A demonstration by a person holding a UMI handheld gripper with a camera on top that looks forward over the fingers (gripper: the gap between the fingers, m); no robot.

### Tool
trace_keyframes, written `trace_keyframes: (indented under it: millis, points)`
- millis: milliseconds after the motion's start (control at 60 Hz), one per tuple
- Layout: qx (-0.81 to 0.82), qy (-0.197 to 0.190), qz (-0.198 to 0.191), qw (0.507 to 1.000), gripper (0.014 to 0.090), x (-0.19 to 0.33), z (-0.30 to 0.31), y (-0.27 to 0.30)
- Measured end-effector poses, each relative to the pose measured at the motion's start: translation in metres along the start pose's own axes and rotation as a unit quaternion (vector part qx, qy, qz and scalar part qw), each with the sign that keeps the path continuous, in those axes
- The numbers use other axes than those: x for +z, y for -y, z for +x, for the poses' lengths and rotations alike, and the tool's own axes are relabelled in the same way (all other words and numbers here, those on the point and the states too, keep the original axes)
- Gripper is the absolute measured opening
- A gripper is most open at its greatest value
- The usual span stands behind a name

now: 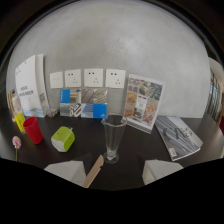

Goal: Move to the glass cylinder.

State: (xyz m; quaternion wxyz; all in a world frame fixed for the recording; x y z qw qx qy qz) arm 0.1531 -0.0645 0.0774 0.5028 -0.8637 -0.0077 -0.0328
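Here's the clear glass measuring cylinder [113, 138], a tall flared tube on a small round foot, standing upright on the dark, matte bench [145, 145] just ahead of the gripper [112, 172]. The gripper's two pale, blocky fingers [159, 170] sit wide apart, open, with nothing pressed between them, and the cylinder's foot rests near the gap, a little toward the left finger. A flat, light-brown wooden stick [94, 171] angles up beside that left finger, its lower end cut off. Over to the left sits a lime-green rounded cube with a white face [63, 138], then a red plastic cup [33, 130], and a small pink flower-like thing [16, 142] that is hard to make out. Behind the cylinder, a leaflet in a clear acrylic stand [142, 102] leans back, with a blue-and-white printed card [82, 103] beside it and a glossy brochure [177, 136] lying flat to the right. White wall sockets [93, 77] line the smooth grey wall [130, 45].
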Motion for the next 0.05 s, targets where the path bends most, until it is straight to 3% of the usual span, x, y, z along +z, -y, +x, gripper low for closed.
trace_keyframes:
  millis: [50]
  points:
    - [-0.002,0.002,0.000,1.000,0.0860,0.0009,-0.0008,0.0000]
